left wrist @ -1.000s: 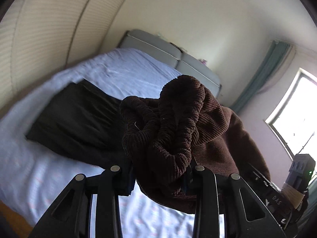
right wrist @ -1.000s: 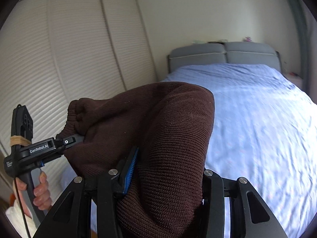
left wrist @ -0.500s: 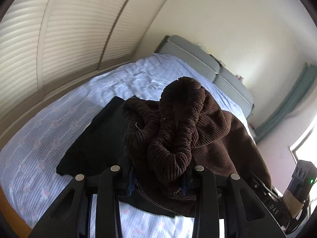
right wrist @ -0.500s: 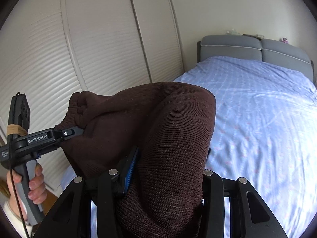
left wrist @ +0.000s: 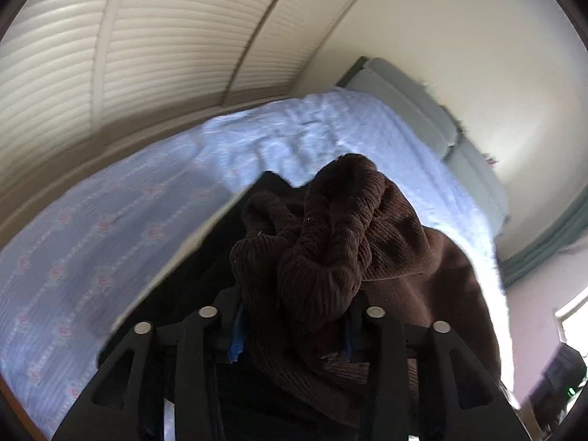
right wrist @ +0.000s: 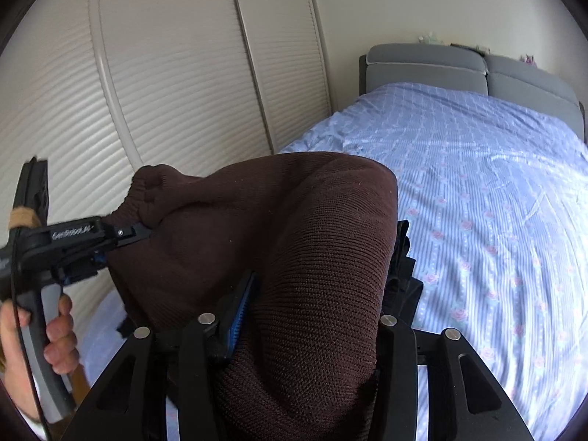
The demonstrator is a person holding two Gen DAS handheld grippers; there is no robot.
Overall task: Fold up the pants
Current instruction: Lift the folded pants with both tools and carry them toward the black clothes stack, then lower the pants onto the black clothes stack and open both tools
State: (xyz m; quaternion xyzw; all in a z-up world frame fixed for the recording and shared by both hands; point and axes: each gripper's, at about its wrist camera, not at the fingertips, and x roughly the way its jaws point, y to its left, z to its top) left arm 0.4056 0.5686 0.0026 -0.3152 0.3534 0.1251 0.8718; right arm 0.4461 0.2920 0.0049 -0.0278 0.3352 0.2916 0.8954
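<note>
Brown knit pants (left wrist: 330,242) hang bunched between my two grippers above the bed. The left gripper (left wrist: 290,330) has the gathered waistband between its blue pads, its jaws are opening, and the fabric still fills the gap. In the right wrist view the left gripper (right wrist: 139,231) pinches the waistband end at the left. The right gripper (right wrist: 308,316) holds a thick fold of the pants (right wrist: 294,220); its jaws are opening too, with cloth still packed between them. A black folded garment (left wrist: 205,268) lies directly under the pants.
The bed (right wrist: 496,202) has a light blue flowered sheet and a grey headboard (right wrist: 422,70). White slatted wardrobe doors (right wrist: 165,92) run along its left side. A hand (right wrist: 55,338) grips the left tool's handle. The black garment (right wrist: 404,268) shows beside the right fingers.
Both grippers have come down toward the bed with the brown pants, ending over the black garment. The views have swung toward the wardrobe side.
</note>
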